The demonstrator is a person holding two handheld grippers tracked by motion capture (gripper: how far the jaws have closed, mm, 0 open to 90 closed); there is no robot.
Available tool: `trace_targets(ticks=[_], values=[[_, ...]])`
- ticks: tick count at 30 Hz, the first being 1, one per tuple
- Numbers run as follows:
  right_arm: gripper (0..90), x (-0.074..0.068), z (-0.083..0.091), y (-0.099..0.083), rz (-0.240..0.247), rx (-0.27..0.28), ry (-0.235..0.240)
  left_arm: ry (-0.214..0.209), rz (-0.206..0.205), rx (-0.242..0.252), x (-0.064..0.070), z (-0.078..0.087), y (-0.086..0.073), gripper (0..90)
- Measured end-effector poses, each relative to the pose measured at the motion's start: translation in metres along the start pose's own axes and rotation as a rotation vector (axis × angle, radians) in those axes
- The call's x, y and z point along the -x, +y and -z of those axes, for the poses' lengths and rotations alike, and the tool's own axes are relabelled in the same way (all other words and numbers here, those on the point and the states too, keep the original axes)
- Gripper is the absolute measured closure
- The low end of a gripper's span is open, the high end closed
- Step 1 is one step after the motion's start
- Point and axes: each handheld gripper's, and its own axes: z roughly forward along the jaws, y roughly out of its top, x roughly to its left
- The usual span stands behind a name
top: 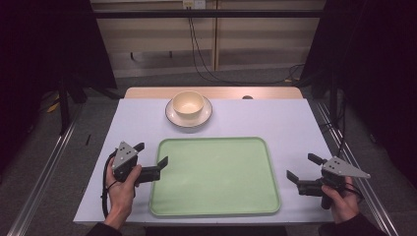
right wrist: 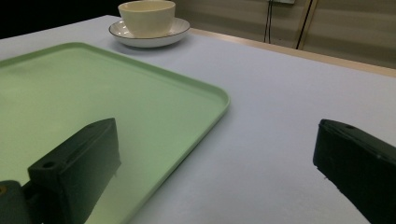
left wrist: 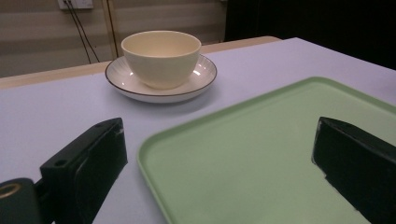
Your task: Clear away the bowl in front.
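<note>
Two grippers flank the green tray point(top: 215, 176), jaws spread and holding nothing. The left gripper point(top: 150, 154) straddles the tray's left rim; the right gripper point(top: 305, 167) sits just off its right edge. Bowl point(top: 188, 104) on saucer point(top: 173, 116) stands beyond, well apart.

The left gripper point(left wrist: 219, 163) holds its jaws wide apart over the corner of a green tray point(left wrist: 261, 154). Beyond it, a cream bowl point(left wrist: 161, 58) sits on a saucer point(left wrist: 121, 81).
</note>
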Motion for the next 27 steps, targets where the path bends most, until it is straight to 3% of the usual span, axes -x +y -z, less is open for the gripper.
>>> trace_targets(ticks=[4, 8, 9, 11, 12, 16, 18, 20, 22, 25, 26, 27], values=[[0.4, 0.000, 0.000, 0.000, 0.001, 0.001, 0.002, -0.004, -0.022, -0.008, -0.004, -0.009, 0.008, 2.5], [0.4, 0.000, 0.000, 0.000, 0.002, 0.004, 0.001, 0.011, -0.058, 0.031, -0.006, -0.018, 0.020, 2.4], [0.4, 0.000, 0.000, 0.000, 0.003, 0.005, 0.002, 0.001, -0.039, 0.031, -0.007, -0.020, 0.024, 2.4], [0.3, 0.000, 0.000, 0.000, 0.007, 0.007, -0.005, -0.011, -0.065, 0.027, -0.006, -0.024, 0.031, 2.3], [0.3, 0.000, 0.000, 0.000, 0.007, 0.007, -0.005, -0.028, -0.061, 0.042, -0.005, -0.026, 0.034, 2.3], [0.4, 0.001, 0.001, 0.001, -0.003, 0.014, -0.008, -0.063, -0.056, 0.024, -0.006, -0.035, 0.045, 2.3], [0.4, 0.001, 0.001, 0.000, -0.004, 0.010, -0.001, -0.042, -0.075, 0.009, -0.008, -0.040, 0.050, 2.1], [0.3, 0.001, 0.000, 0.000, -0.003, 0.013, -0.002, -0.047, -0.066, 0.008, -0.010, -0.044, 0.054, 3.1], [0.3, 0.000, -0.001, 0.000, 0.002, 0.005, 0.001, -0.040, -0.087, -0.009, -0.013, -0.050, 0.058, 2.7], [0.3, 0.000, 0.000, 0.000, 0.001, 0.012, 0.004, -0.037, -0.065, -0.003, -0.017, -0.057, 0.061, 3.0], [0.3, 0.001, 0.000, 0.000, -0.002, 0.012, 0.004, -0.014, -0.073, 0.001, -0.018, -0.059, 0.061, 3.3], [0.3, 0.001, 0.000, 0.000, -0.001, 0.015, 0.001, -0.024, -0.069, -0.008, -0.021, -0.061, 0.061, 4.1]])
